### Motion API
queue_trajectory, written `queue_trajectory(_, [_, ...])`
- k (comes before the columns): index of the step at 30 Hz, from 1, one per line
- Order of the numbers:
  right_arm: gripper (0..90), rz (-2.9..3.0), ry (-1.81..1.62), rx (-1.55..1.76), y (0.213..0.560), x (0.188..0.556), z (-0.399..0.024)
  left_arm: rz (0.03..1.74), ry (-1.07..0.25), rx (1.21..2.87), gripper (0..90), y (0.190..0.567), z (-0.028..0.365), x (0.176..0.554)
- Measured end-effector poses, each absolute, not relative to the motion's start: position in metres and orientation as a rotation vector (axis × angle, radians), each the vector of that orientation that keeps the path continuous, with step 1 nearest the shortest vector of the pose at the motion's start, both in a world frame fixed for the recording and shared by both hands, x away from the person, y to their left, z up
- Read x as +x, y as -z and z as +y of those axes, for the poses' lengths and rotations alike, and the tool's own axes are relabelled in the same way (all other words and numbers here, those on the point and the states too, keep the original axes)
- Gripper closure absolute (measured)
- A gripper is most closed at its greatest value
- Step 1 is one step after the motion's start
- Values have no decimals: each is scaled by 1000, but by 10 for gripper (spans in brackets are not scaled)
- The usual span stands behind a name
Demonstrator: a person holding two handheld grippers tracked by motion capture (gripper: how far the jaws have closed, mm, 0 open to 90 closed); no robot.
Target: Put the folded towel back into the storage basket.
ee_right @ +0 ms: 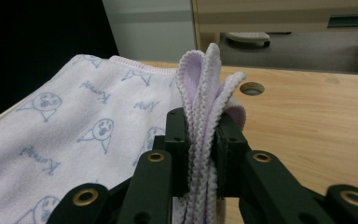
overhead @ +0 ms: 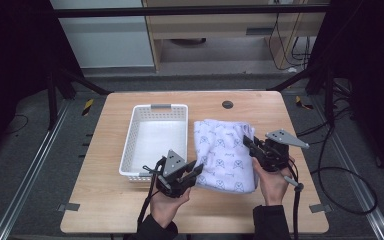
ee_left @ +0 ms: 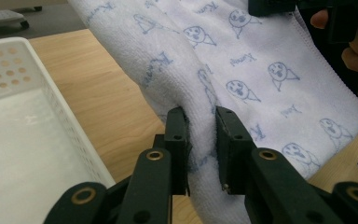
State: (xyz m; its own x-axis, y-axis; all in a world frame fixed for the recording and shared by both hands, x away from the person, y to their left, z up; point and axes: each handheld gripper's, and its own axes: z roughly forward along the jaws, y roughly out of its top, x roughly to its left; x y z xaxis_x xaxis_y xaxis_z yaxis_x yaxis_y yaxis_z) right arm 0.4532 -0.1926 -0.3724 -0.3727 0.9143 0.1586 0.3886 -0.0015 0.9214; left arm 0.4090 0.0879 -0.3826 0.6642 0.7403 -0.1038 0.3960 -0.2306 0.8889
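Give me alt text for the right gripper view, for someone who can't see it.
The right gripper has its two black jaws shut on the bunched, stitched edges of a pale lilac towel printed with blue doodle faces. The towel spreads to the left over a wooden table, which has a round cable hole.

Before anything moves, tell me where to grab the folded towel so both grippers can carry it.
Grip the towel at its two side edges. The left gripper already pinches the rolled edge nearest the basket; the right gripper clamps the stacked hems opposite. Those bunched layers probably give the jaws enough thickness to hold.
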Motion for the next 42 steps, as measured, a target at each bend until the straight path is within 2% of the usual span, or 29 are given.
queue_trajectory(22, [786,1778,-1396,1258,337,463,-151,897,-468,1817,756,353,129,415])
queue_trajectory(42, [786,1794,-1421,1217,328,479,-107,936,-520,1789,756,348,163,419])
